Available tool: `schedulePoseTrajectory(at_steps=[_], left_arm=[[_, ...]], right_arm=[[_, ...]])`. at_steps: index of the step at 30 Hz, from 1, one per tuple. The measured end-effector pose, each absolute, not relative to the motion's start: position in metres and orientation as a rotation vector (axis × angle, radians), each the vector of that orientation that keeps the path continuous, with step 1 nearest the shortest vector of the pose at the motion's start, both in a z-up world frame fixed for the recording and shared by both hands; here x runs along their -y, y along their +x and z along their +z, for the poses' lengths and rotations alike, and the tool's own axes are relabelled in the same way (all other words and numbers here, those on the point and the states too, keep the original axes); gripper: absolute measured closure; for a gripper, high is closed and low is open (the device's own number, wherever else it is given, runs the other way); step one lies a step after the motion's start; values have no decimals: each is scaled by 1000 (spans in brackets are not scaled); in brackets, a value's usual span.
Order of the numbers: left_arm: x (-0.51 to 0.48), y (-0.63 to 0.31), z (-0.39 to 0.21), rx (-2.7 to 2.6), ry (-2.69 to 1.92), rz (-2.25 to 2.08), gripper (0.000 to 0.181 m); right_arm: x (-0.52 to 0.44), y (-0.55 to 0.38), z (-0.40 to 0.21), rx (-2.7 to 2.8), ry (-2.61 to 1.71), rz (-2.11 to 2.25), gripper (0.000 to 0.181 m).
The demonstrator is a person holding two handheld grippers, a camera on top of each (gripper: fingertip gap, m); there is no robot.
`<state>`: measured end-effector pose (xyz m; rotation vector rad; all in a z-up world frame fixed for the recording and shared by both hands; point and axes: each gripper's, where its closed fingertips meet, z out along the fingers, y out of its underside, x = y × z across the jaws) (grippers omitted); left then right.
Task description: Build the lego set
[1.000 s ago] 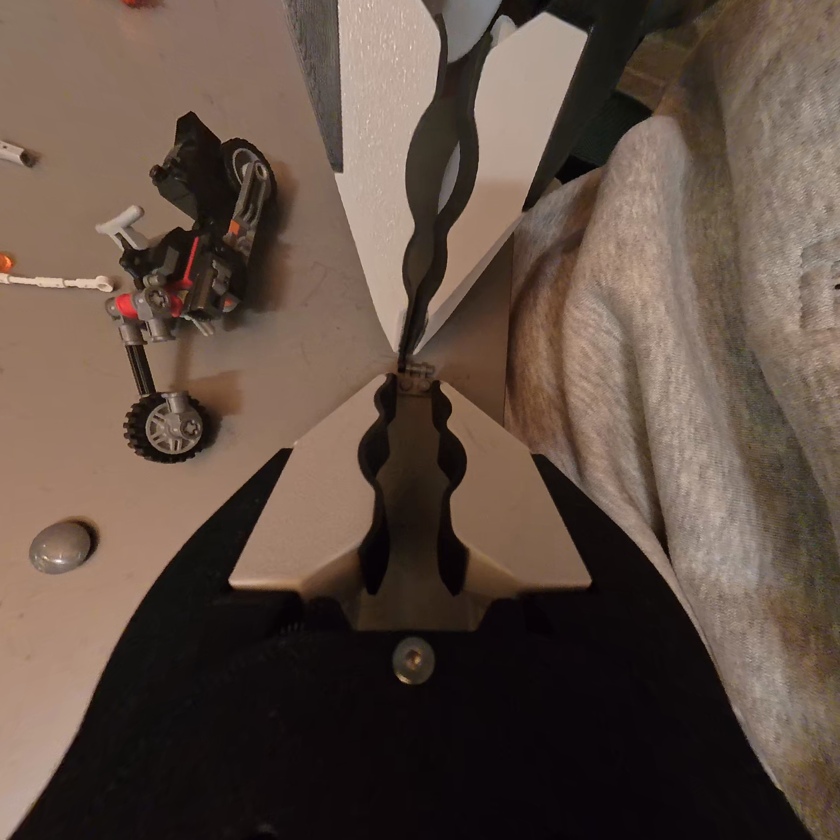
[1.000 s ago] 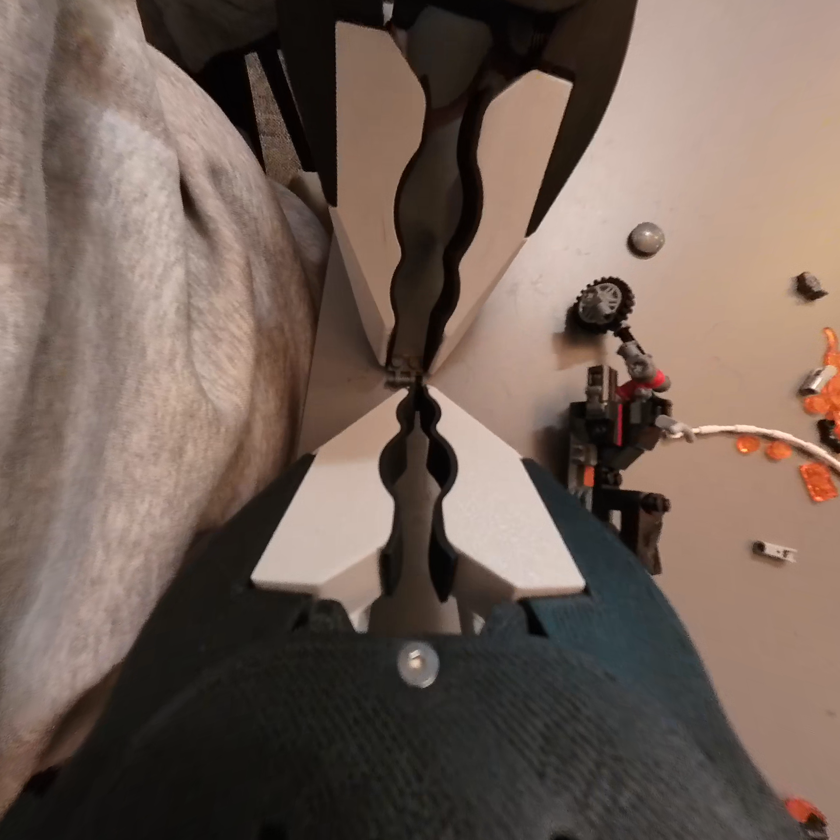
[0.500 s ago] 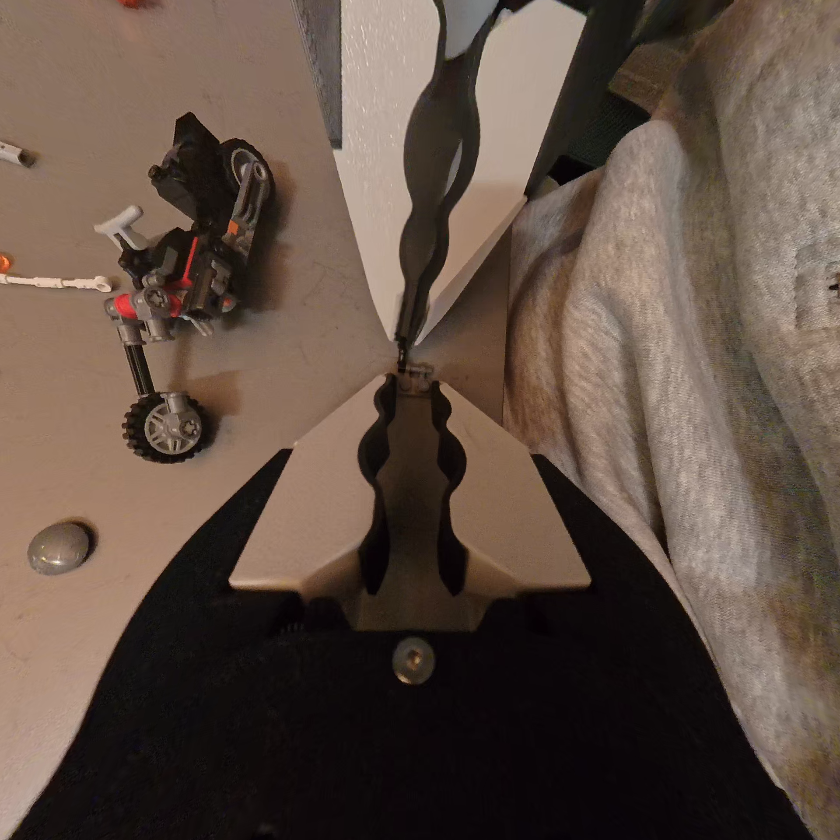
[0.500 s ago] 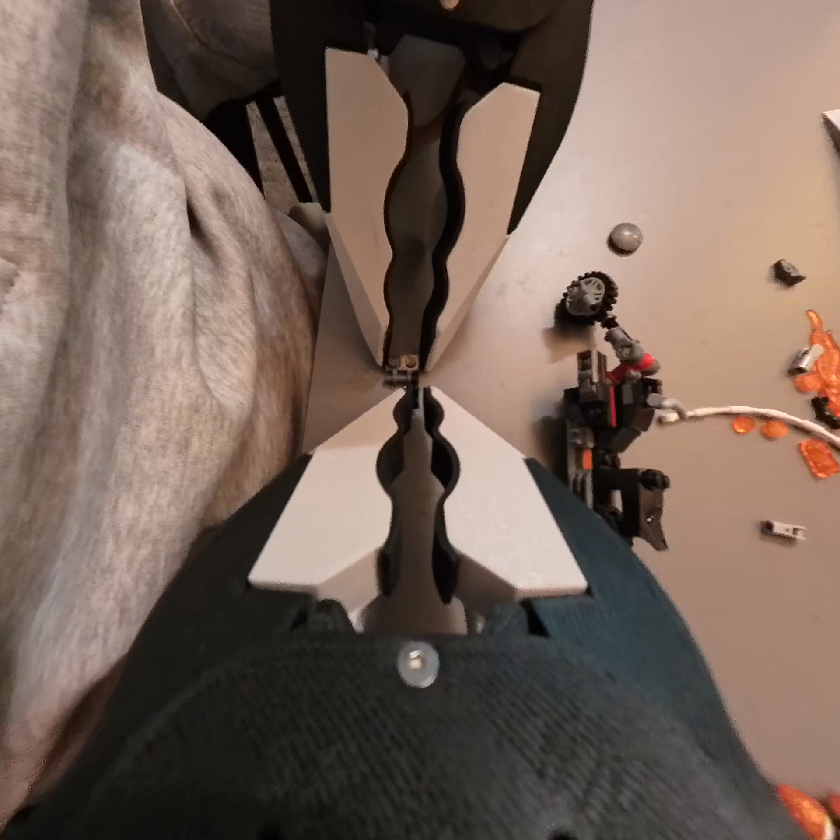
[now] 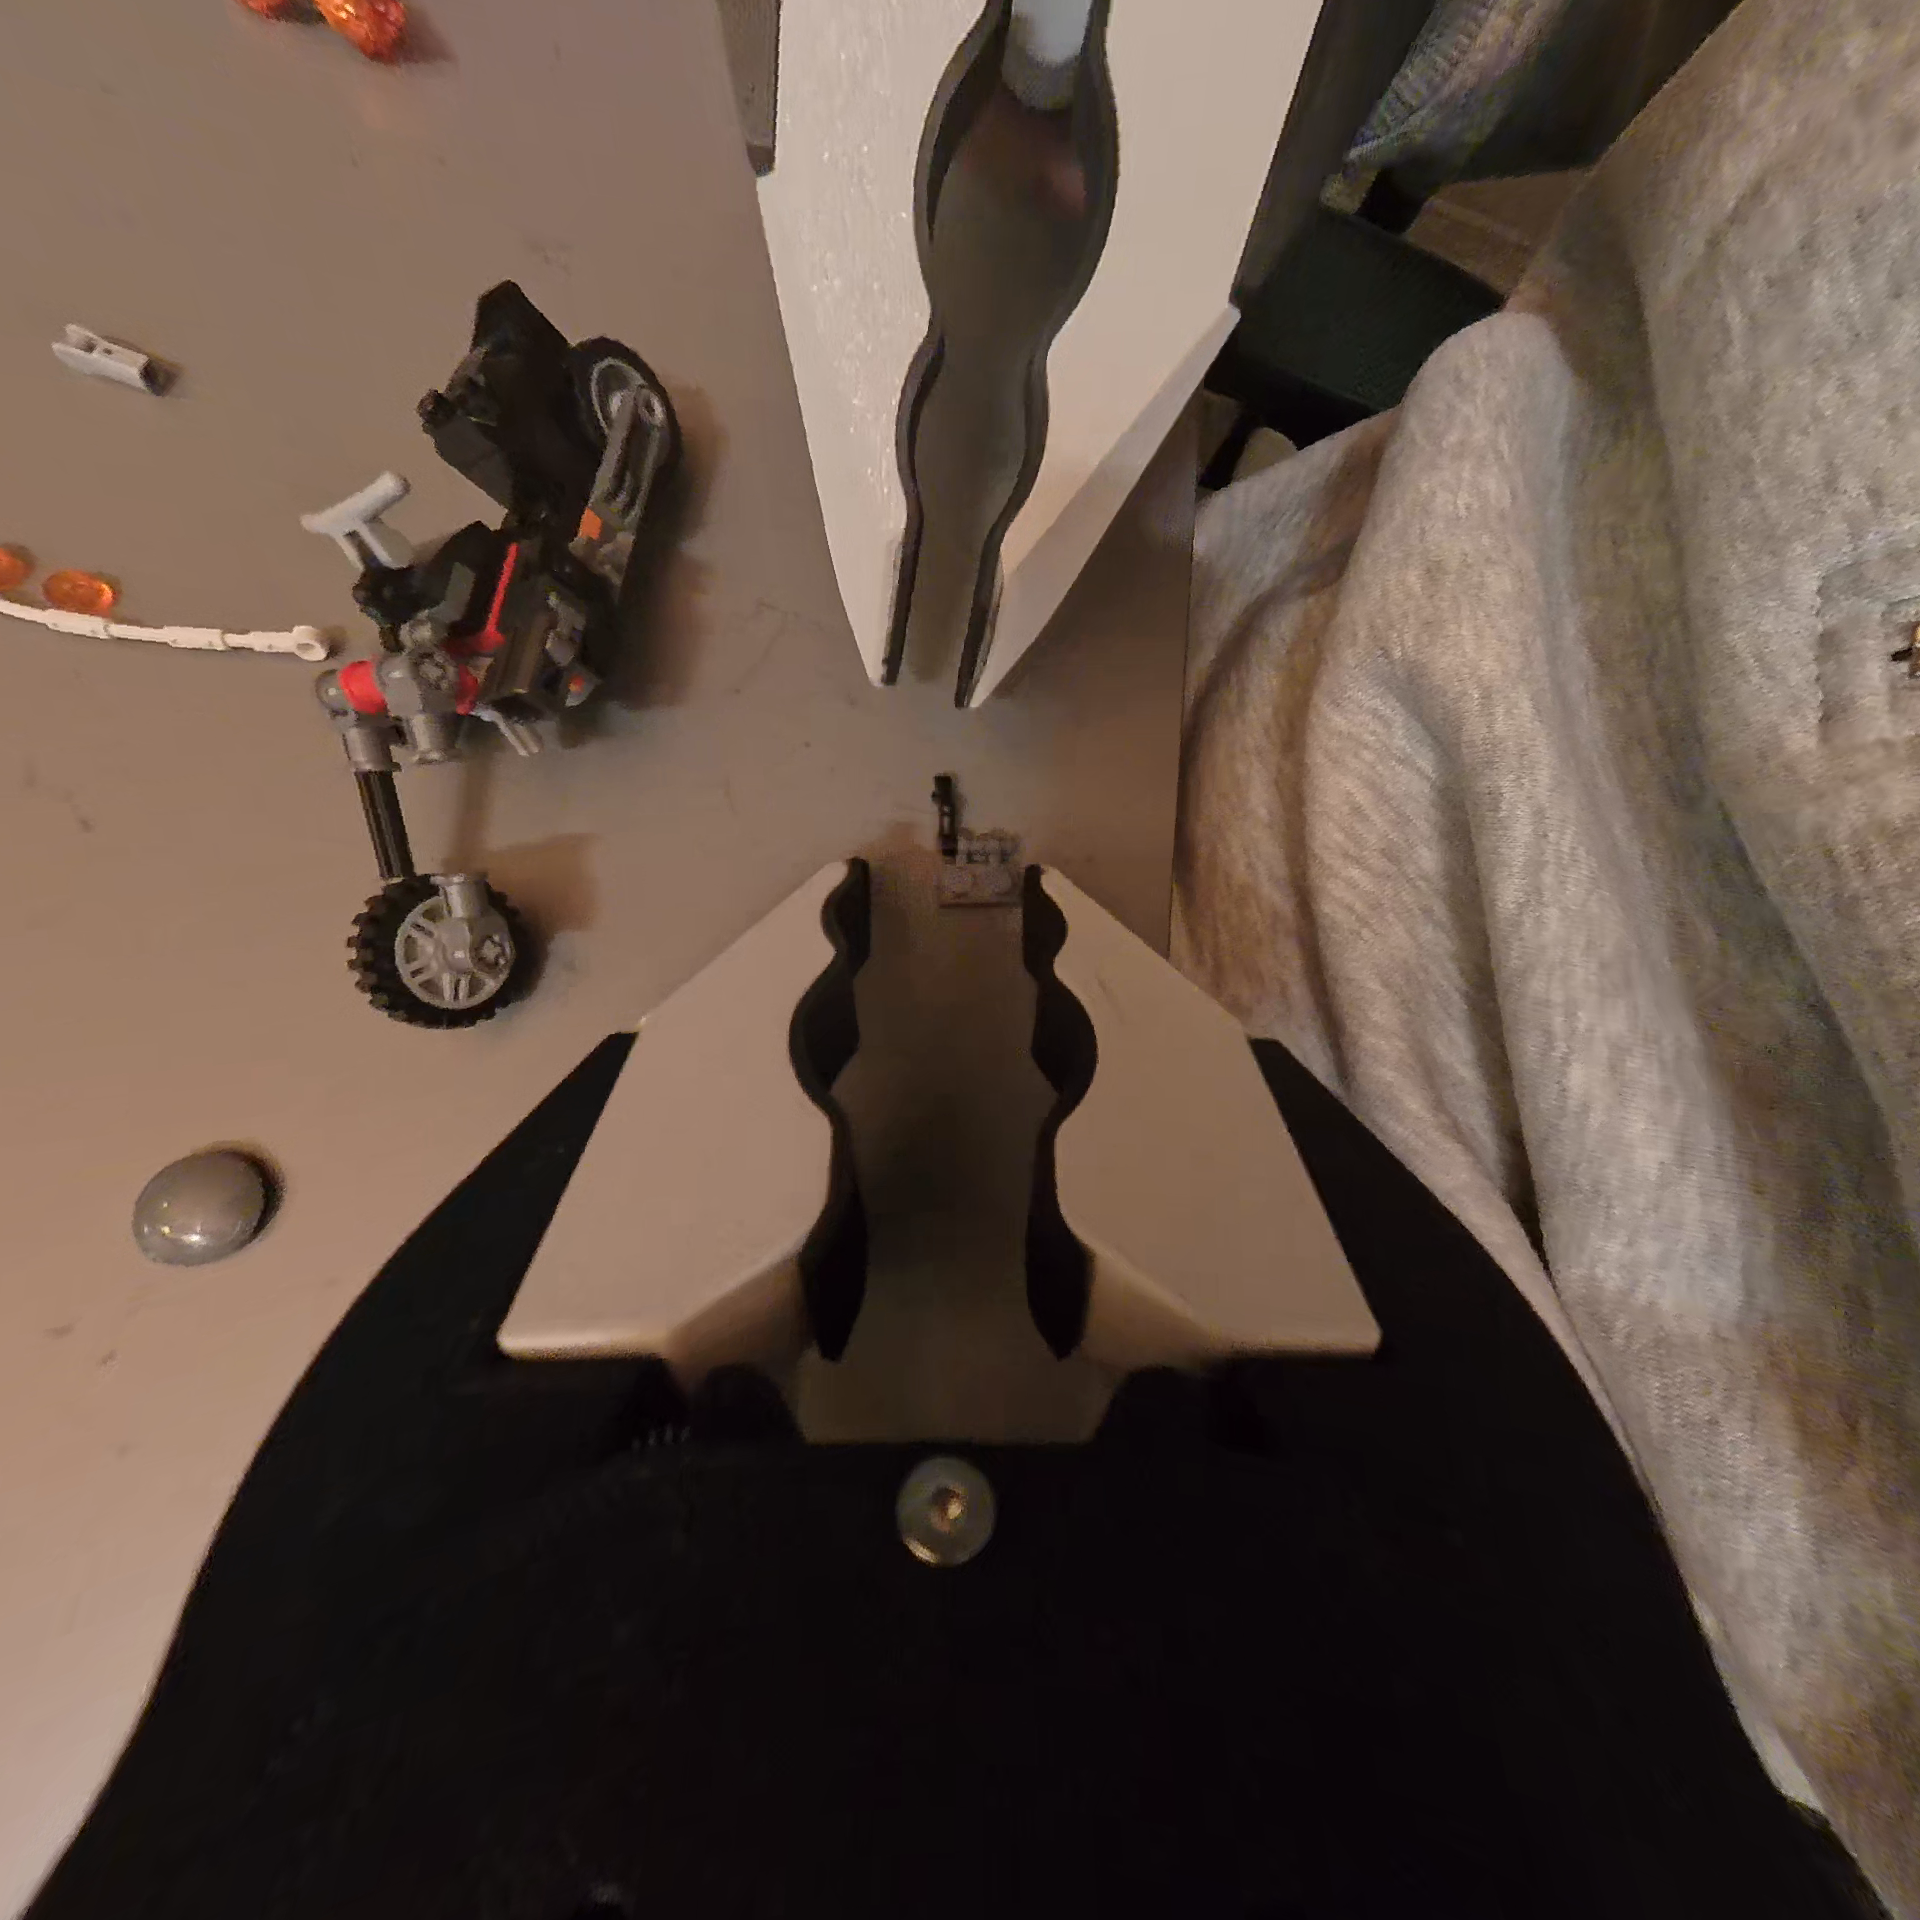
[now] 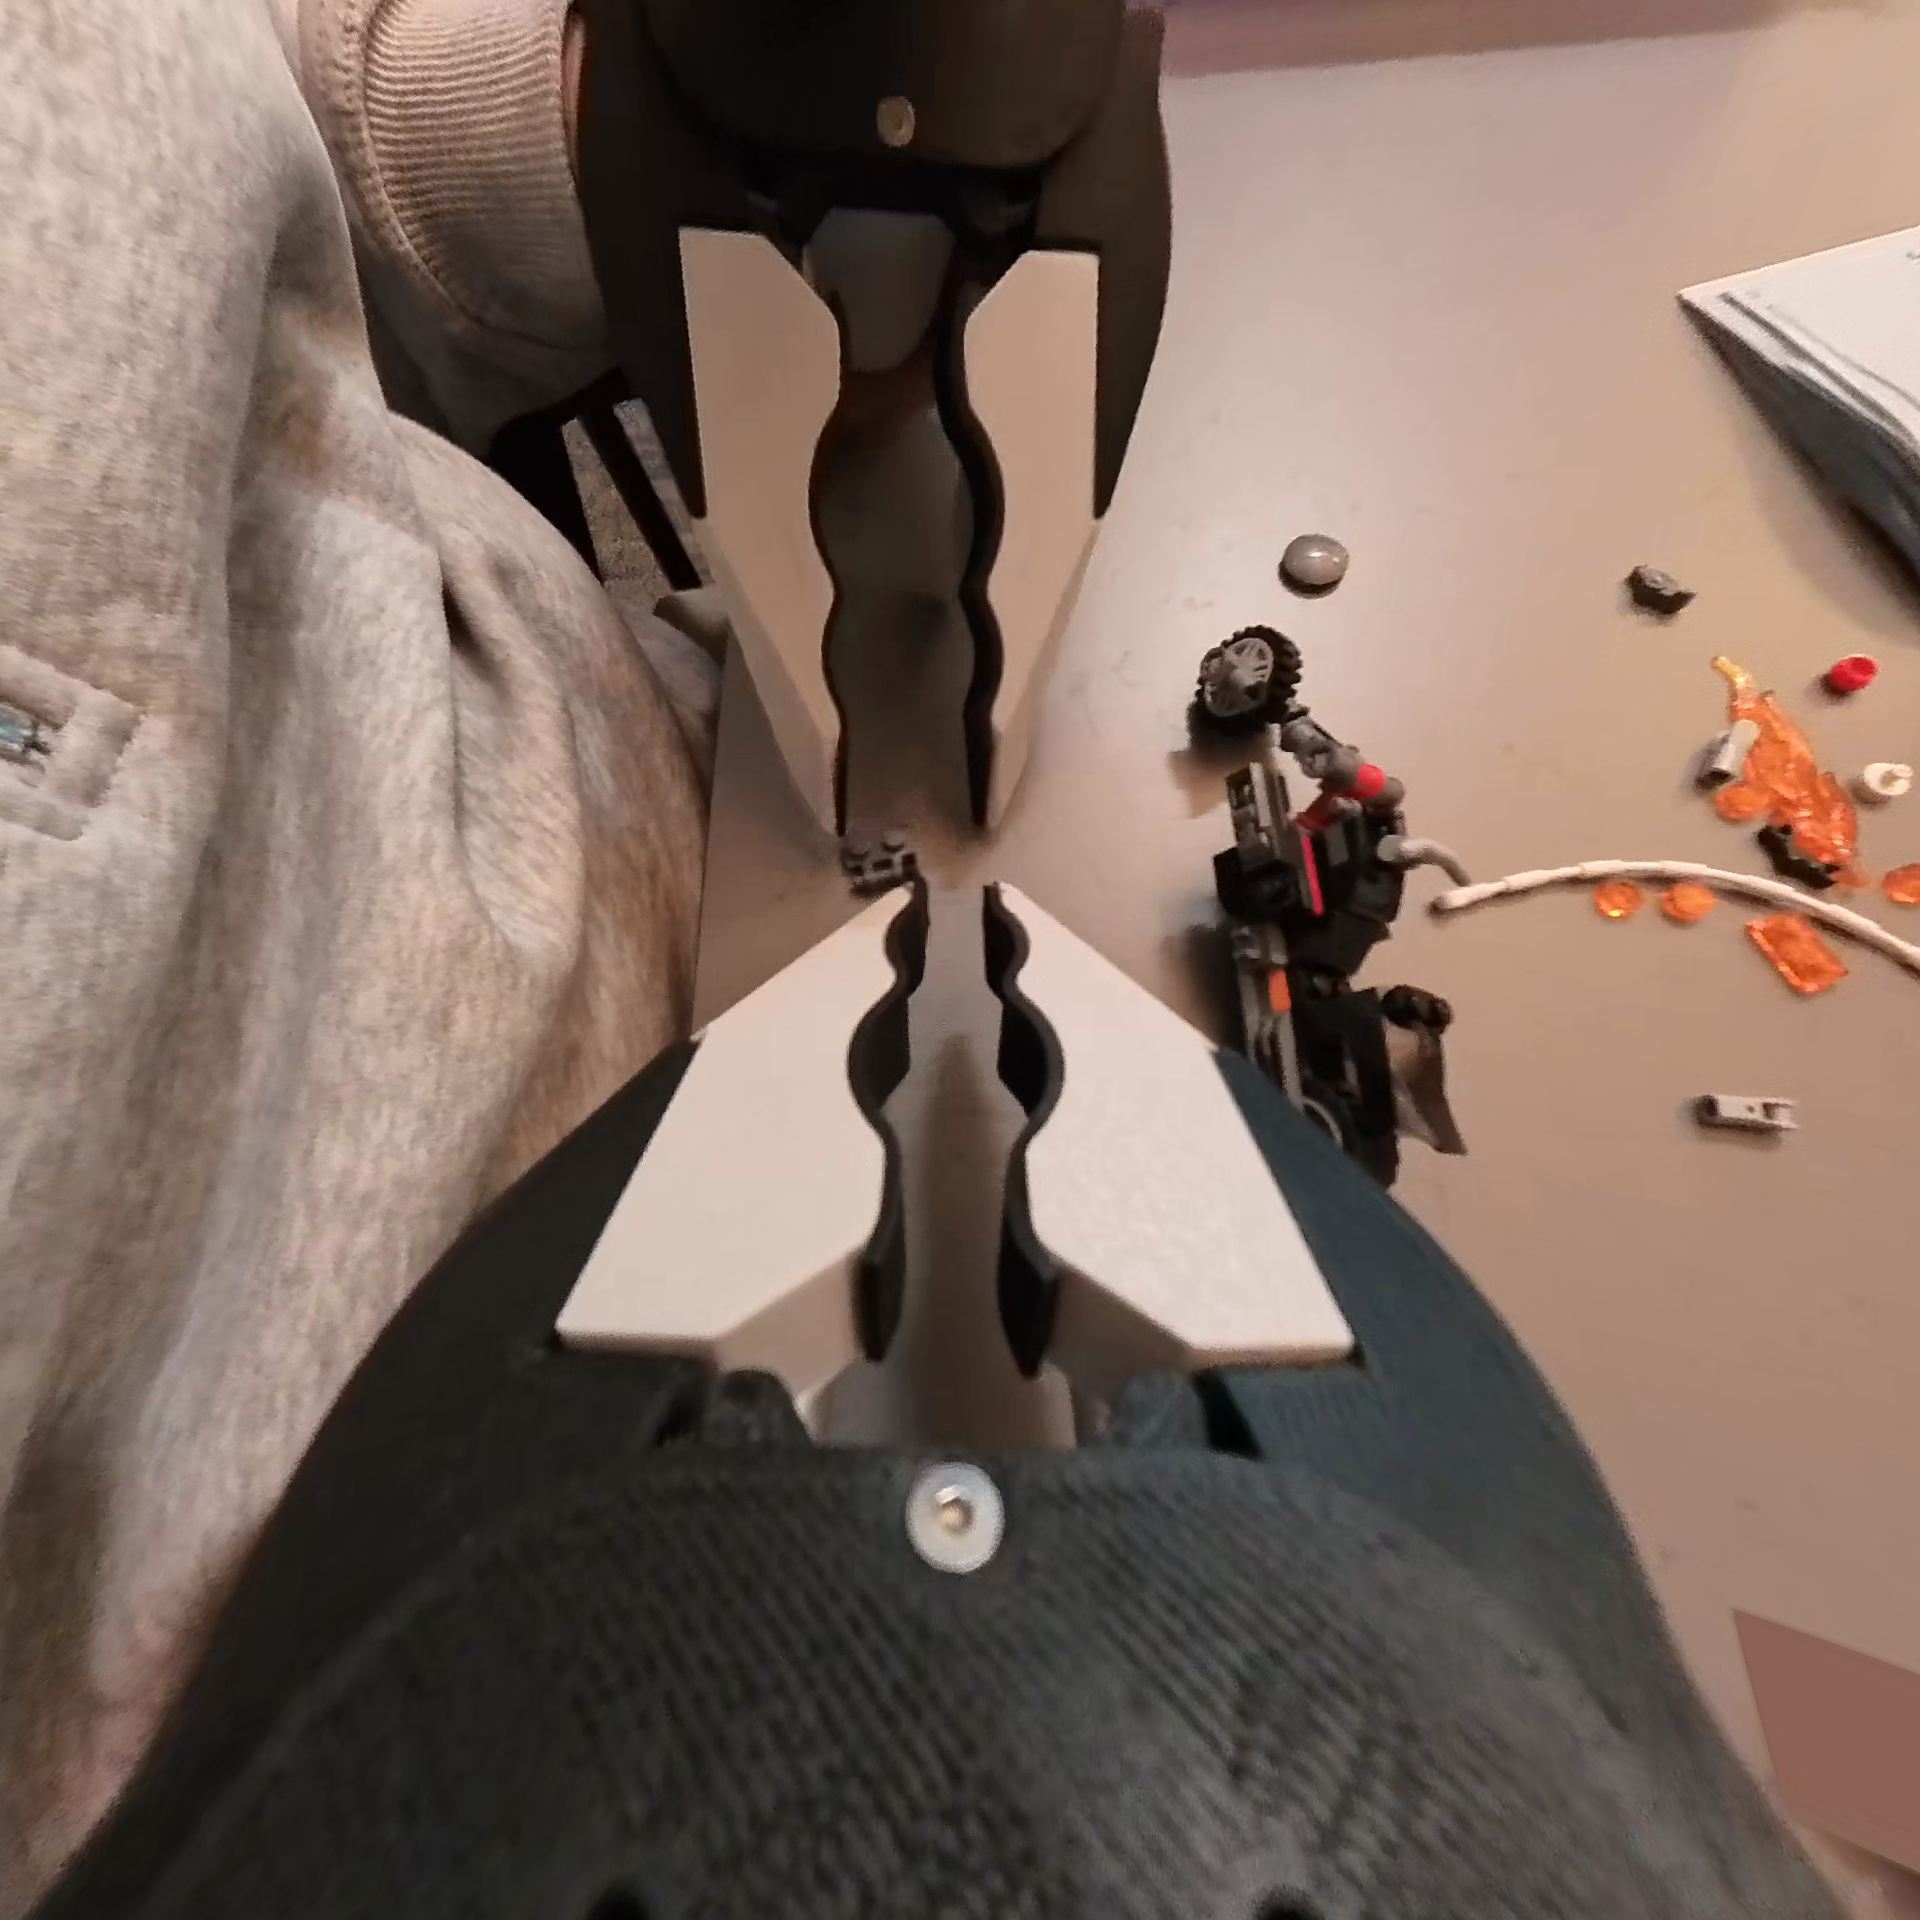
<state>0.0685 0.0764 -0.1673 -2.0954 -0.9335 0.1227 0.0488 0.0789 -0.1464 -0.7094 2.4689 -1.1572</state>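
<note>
A small grey lego piece [image 5: 982, 881] with a thin black part [image 5: 943, 805] sits at the tips of my left gripper [image 5: 943, 875]. The left jaws stand wide open; the piece lies by one finger [image 5: 1039, 904], with a clear gap to the other. In the right wrist view the piece [image 6: 878, 862] sits just left of my right gripper [image 6: 951, 894], outside its jaws, which are slightly apart and hold nothing. The grippers face each other tip to tip; the right one [image 5: 930, 686] shows in the left wrist view, the left one [image 6: 907, 821] in the right. The black, grey and red motorbike [image 5: 499, 623] lies on the table [image 5: 260, 1039].
A grey dome piece [image 5: 197, 1210], a white chain [image 5: 166, 629], a small grey connector [image 5: 109, 358] and orange transparent pieces [image 6: 1787, 779] lie around the bike [image 6: 1309, 894]. A booklet [image 6: 1829, 353] lies at the far right. A person's grey sweatshirt [image 5: 1558, 935] borders the table edge.
Both grippers were shut on the small piece between them. The left jaws have opened wide and let it go; the right jaws have opened a little and drawn back off it.
</note>
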Motion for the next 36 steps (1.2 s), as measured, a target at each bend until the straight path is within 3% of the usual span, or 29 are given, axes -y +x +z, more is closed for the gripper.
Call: schedulePoseTrajectory(at_steps=[6, 19, 23, 36], left_arm=[[-63, 64, -154, 960, -2002, 155, 152], [17, 7, -122, 1267, -1717, 527, 174], [20, -33, -117, 1284, -1675, 440, 176], [20, -93, -170, 1344, -2032, 469, 179]], right_arm=[[-78, 39, -133, -2447, -640, -1254, 172], [-78, 2, -100, -2394, -493, -1532, 175], [-76, -4, -91, -2344, -447, -1624, 175], [-91, -27, -97, -2318, -299, -1752, 176]])
